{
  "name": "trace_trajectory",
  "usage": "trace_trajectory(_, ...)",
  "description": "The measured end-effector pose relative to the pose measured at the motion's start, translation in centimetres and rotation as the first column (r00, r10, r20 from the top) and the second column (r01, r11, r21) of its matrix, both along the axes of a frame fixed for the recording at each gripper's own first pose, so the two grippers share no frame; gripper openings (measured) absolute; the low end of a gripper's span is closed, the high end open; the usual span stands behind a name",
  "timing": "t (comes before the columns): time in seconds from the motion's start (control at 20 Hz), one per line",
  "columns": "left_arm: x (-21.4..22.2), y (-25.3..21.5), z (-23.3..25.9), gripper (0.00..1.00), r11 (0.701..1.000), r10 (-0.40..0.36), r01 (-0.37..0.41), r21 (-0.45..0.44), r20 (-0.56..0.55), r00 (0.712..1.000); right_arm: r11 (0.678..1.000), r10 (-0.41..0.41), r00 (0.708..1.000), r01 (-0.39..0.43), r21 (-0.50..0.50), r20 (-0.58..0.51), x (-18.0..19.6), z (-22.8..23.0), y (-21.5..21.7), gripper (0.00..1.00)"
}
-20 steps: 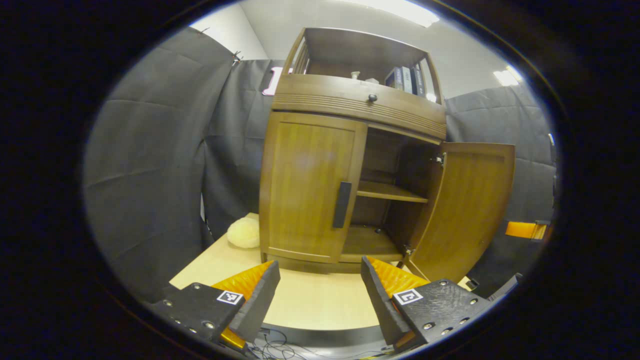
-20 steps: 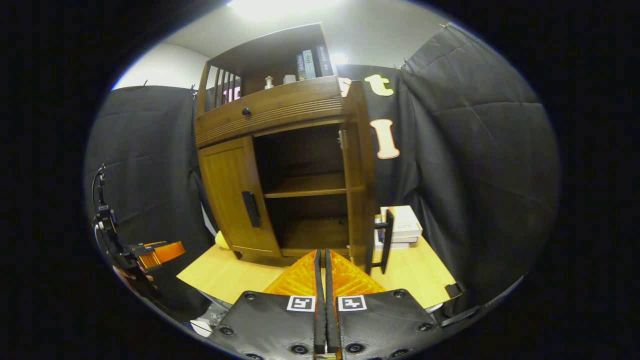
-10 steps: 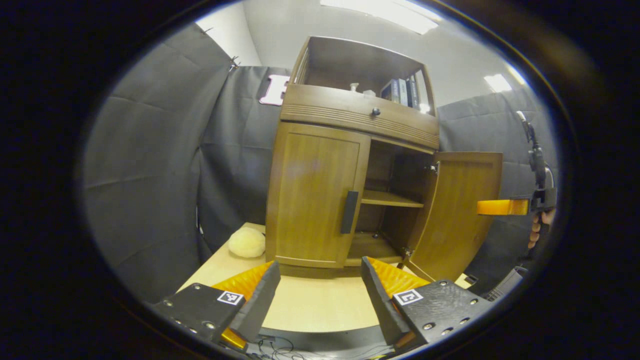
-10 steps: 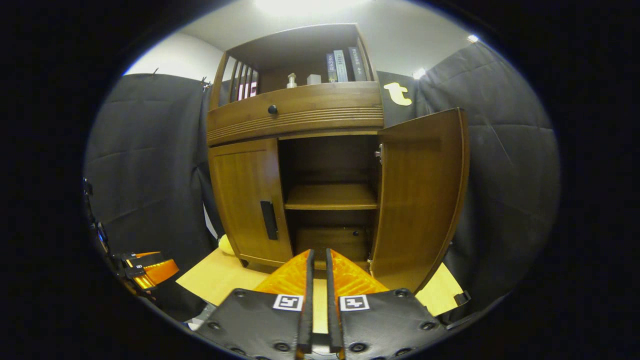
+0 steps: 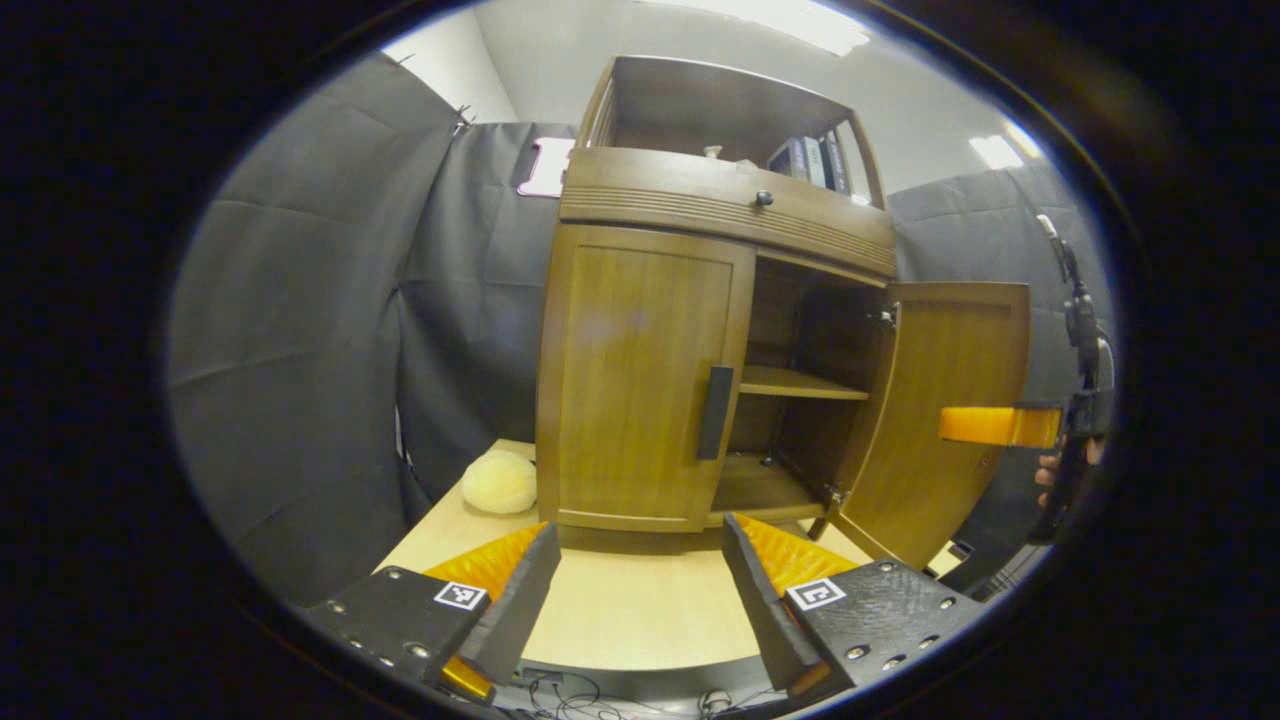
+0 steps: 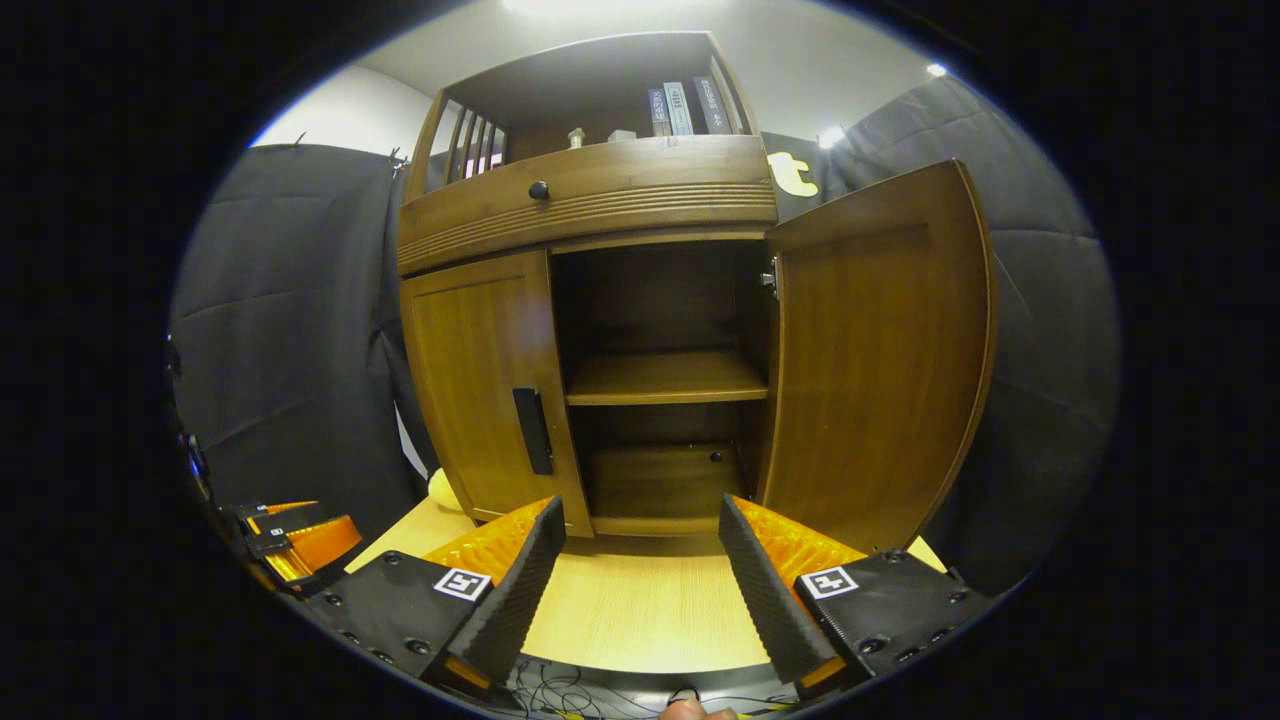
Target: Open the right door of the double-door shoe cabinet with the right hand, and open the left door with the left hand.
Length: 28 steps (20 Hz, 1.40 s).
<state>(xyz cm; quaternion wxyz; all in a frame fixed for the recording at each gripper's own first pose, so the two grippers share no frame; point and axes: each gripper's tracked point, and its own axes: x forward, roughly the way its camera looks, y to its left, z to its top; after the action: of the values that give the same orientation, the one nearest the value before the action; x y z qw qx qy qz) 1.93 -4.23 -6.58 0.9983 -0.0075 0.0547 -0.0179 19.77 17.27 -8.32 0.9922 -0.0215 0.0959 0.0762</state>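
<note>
The wooden shoe cabinet (image 5: 650,360) stands on a light table. Its left door (image 5: 640,380) is shut, with a dark upright handle (image 5: 716,412) near its inner edge. The right door (image 5: 940,420) hangs wide open, baring two inner shelves (image 6: 665,378). My left gripper (image 5: 640,527) is open over the table, short of the left door and apart from it. My right gripper (image 6: 642,503) is open in front of the bared compartment, touching nothing. The right gripper (image 5: 990,425) shows by the open door, held by a hand. The left gripper (image 6: 300,535) shows low on the left.
A cream fluffy ball (image 5: 500,481) lies on the table (image 5: 620,610) left of the cabinet. Above the doors is a drawer with a round knob (image 5: 764,198); books (image 5: 810,158) stand on the top shelf. Black cloth walls close in on both sides. Cables hang below the table's front edge.
My right gripper has gone from shut to open and swung round to face the open compartment. The left gripper has edged a little nearer the cabinet. Both doors stay as they were.
</note>
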Motion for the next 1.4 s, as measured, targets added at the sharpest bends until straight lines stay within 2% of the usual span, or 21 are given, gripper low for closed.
trace_trajectory(0.15,2.2,-0.7,1.0,0.91,1.000,0.001,-0.001,-0.011,0.003,1.000,1.000,0.007,1.000,-0.007,0.023,-0.001,1.0,-0.4,0.5,0.93)
trace_trajectory(0.2,3.0,-0.7,1.2,0.91,1.000,0.001,-0.001,-0.006,0.004,1.000,1.000,0.018,1.000,-0.018,0.022,-0.011,1.1,-0.7,0.7,0.97)
trace_trajectory(0.3,4.6,-1.3,2.0,0.91,1.000,-0.009,0.008,0.004,0.017,1.000,1.000,0.010,1.000,-0.010,0.021,-0.004,1.4,-0.6,0.2,0.93)
trace_trajectory(0.4,6.4,-2.0,2.6,0.92,1.000,-0.009,0.009,0.022,0.018,1.000,0.999,0.007,1.000,-0.008,0.035,0.009,2.3,-0.6,0.3,0.93)
trace_trajectory(0.45,7.2,-2.2,2.9,0.92,1.000,-0.007,0.006,0.030,0.018,1.000,0.999,0.005,1.000,-0.006,0.044,0.012,2.7,-0.6,0.3,0.97)
trace_trajectory(0.75,12.8,-4.7,3.1,0.91,0.998,-0.018,0.019,0.056,-0.013,1.000,0.999,0.018,1.000,-0.019,0.043,0.013,3.6,-0.7,0.2,0.93)
trace_trajectory(0.8,13.9,-5.6,3.1,0.91,0.998,-0.027,0.028,0.064,-0.012,1.000,0.999,0.019,1.000,-0.019,0.046,0.017,3.8,-0.7,0.3,0.98)
trace_trajectory(0.85,14.9,-6.4,3.2,0.91,0.996,-0.038,0.038,0.076,-0.009,0.999,0.998,0.020,1.000,-0.021,0.051,0.016,4.0,-0.7,0.3,0.98)
trace_trajectory(0.9,15.7,-7.1,3.2,0.91,0.995,-0.045,0.045,0.089,-0.006,0.999,0.998,0.026,0.999,-0.027,0.051,0.019,4.1,-0.7,0.5,0.92)
trace_trajectory(1.1,19.0,-8.8,3.6,0.91,0.993,-0.064,0.065,0.095,-0.007,0.998,0.997,0.050,0.998,-0.052,0.048,0.030,4.7,-0.3,0.5,0.93)
trace_trajectory(1.4,22.8,-9.6,3.0,0.91,0.992,-0.042,0.040,0.121,0.013,0.999,0.997,0.064,0.997,-0.066,0.039,0.038,5.5,-0.3,0.4,0.93)
